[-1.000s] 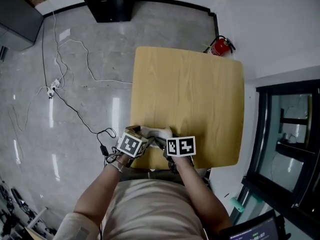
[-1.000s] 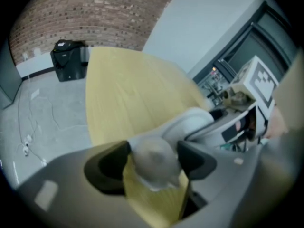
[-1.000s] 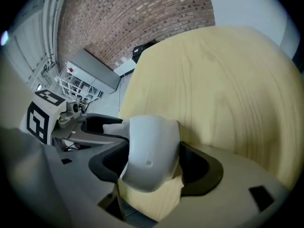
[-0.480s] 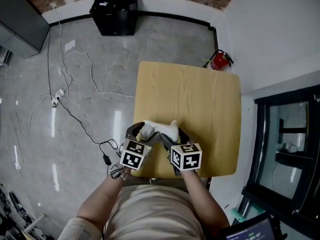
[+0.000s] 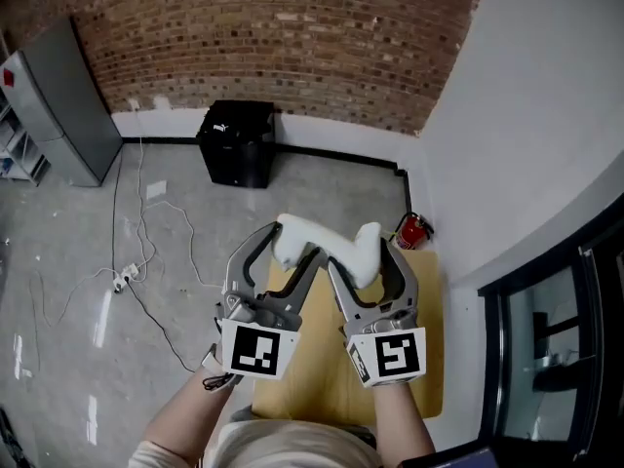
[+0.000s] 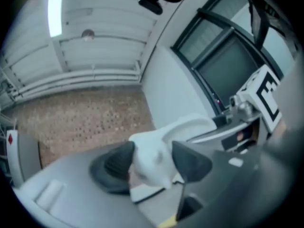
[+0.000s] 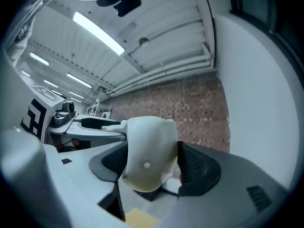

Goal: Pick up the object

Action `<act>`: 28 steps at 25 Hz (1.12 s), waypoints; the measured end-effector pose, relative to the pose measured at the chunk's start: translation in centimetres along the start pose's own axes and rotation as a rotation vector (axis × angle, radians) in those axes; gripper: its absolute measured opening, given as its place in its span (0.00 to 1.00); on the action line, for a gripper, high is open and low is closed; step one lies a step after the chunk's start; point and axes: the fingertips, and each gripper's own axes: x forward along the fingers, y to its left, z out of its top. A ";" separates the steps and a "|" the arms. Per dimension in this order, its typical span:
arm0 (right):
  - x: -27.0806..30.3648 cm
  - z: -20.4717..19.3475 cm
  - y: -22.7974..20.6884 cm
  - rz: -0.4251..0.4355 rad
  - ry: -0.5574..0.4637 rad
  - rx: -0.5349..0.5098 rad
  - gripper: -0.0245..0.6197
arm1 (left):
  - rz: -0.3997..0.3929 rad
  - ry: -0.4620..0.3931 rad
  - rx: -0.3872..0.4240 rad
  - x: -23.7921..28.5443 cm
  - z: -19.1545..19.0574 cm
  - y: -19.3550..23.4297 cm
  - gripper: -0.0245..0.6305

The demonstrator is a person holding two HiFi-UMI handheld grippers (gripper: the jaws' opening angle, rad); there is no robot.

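Observed white object (image 5: 327, 247) held in the air by both tongs, well above the wooden tabletop (image 5: 429, 359), touching neither it nor the floor (image 5: 58, 359). Logged as smooth, pale and elongated, with rounded ends; could not determine exact kind.

Found left tongs (image 5: 292, 244) at the object's left end, jaws closing with that end between them. Checked in left gripper view: saw dark pads (image 6: 116, 163) lying against both sides of the white lobe, with no visible gap.

Found right tongs (image 5: 363, 258) at the object's right end, clamped on it. Checked in right gripper view: saw ribbed pads (image 7: 197, 167) pressed to both flanks of the rounded white body. Noted a small raised dot on the face toward the camera.

Noted both tongs side by side in head view, angled toward each other at the tips, marker cubes (image 5: 256, 349) nearest the camera, a bare forearm (image 5: 185, 417) behind the left one.

Recorded surroundings:
- brick wall (image 5: 292, 37) at the far side
- black box (image 5: 239, 142) on the floor at its foot
- grey cabinet (image 5: 58, 105) at far left
- red fire extinguisher (image 5: 409, 230) in the corner just beyond the tabletop
- cables (image 5: 146, 252) trailing over the floor left of the tabletop
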 end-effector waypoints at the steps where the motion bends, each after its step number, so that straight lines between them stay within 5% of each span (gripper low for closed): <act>1: -0.2 2.7 -0.3 -0.012 -0.072 -0.054 0.53 | 0.026 -0.051 0.039 -0.1 2.4 0.6 0.42; 5: -2.3 10.1 0.3 -0.050 -0.259 -0.170 0.53 | 0.106 -0.199 0.121 -2.1 9.1 1.9 0.42; 10: -5.0 13.7 0.2 -0.075 -0.355 -0.243 0.53 | 0.143 -0.308 0.165 -3.6 13.4 1.0 0.42; 28: -8.9 16.6 -0.6 -0.140 -0.423 -0.270 0.53 | 0.140 -0.370 0.181 -5.0 17.5 -1.2 0.42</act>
